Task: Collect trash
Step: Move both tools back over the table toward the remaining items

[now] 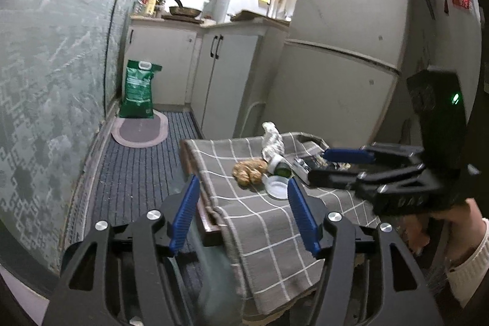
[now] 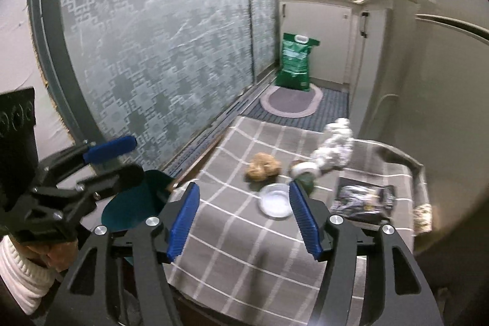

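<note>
On the checked grey tablecloth point(image 2: 232, 237), toward its far end, the trash lies uncollected: a brown crumpled paper ball point(image 2: 264, 167), a clear round lid point(image 2: 276, 200), a small green bottle point(image 2: 305, 177), a white crumpled tissue point(image 2: 334, 144) and a dark foil wrapper point(image 2: 363, 199) by the right edge. Nothing looks gathered yet, so the whole job seems to remain. The left gripper point(image 1: 241, 217) and right gripper point(image 2: 243, 217) both hold their jaws apart and empty, the litter lying just ahead of the blue fingertips, untouched.
</note>
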